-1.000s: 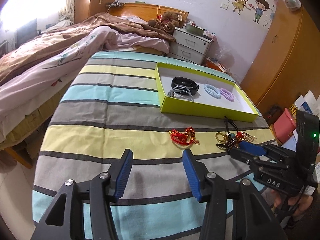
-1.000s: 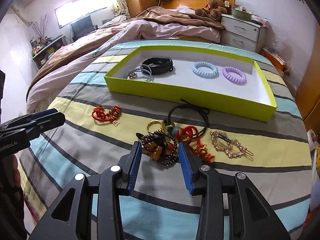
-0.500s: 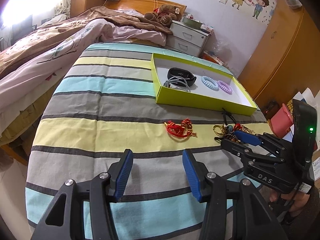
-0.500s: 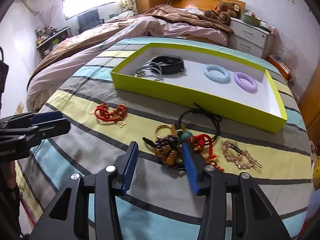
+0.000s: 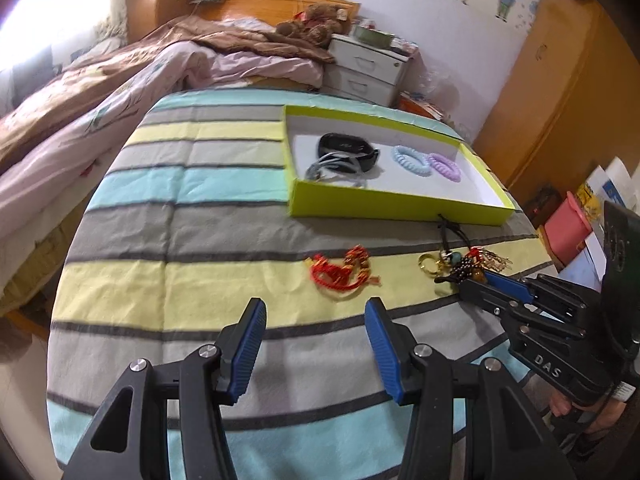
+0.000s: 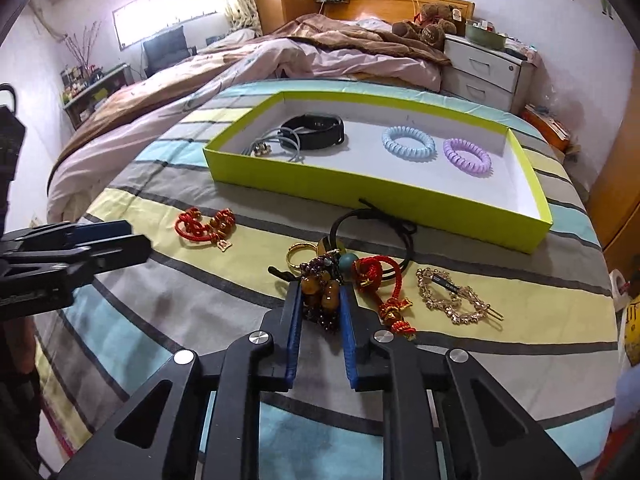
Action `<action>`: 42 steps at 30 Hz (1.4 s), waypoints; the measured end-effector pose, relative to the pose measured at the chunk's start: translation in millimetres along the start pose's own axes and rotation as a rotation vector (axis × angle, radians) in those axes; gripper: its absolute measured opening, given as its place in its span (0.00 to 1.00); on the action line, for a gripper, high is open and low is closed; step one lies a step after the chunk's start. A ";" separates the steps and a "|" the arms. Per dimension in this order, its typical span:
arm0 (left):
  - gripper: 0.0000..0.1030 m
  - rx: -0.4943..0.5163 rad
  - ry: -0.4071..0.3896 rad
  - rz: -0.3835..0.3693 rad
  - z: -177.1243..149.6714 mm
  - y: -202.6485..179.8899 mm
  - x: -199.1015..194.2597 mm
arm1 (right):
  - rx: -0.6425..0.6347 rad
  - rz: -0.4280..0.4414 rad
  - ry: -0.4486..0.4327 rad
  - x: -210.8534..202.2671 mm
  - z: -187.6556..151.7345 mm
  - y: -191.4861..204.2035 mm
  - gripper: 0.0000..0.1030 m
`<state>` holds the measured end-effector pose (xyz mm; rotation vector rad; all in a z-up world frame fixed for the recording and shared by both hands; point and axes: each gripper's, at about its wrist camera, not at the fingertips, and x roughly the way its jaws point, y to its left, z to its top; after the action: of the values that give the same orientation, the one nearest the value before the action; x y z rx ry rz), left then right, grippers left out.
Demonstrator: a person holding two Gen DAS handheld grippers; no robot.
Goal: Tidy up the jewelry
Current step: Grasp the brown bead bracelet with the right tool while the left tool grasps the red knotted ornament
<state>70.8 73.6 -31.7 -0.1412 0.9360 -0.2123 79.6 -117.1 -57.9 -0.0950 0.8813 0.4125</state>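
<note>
A lime-green box point(image 6: 372, 188) on the striped cloth holds a black band point(image 6: 316, 130), a grey cord, a blue coil ring point(image 6: 408, 144) and a purple coil ring point(image 6: 467, 157). In front of it lies a pile of jewelry. My right gripper point(image 6: 320, 296) is shut on an amber bead bracelet point(image 6: 322, 294) in that pile. A red knot bracelet point(image 6: 204, 226) lies apart to the left; it also shows in the left wrist view point(image 5: 342, 272). My left gripper point(image 5: 314, 314) is open and empty, just short of the red knot bracelet.
Beside the beads lie a gold ring point(image 6: 298, 252), a black hair tie point(image 6: 372, 220), a red cord charm point(image 6: 380, 280) and a gold rhinestone hair clip point(image 6: 452, 296). A bed point(image 6: 280, 52) and a white nightstand point(image 6: 484, 70) stand beyond the table.
My right gripper moved forward and closed its jaws on the amber bead bracelet. My left gripper stayed open and shifted slightly toward the red knot bracelet.
</note>
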 end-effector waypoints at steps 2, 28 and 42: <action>0.50 0.012 0.010 -0.023 3.7 -3.0 6.0 | 0.009 0.013 -0.010 -4.0 -0.8 -1.7 0.17; 0.44 0.201 0.055 0.113 16.6 -42.3 49.7 | 0.063 0.029 -0.099 -38.4 -7.0 -25.2 0.17; 0.19 0.187 0.028 0.074 14.1 -45.9 36.5 | 0.079 0.017 -0.104 -37.6 -7.4 -30.9 0.17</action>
<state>97.7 20.7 -42.3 0.0689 0.9424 -0.2331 65.0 -158.9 -36.5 0.0062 0.7948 0.3944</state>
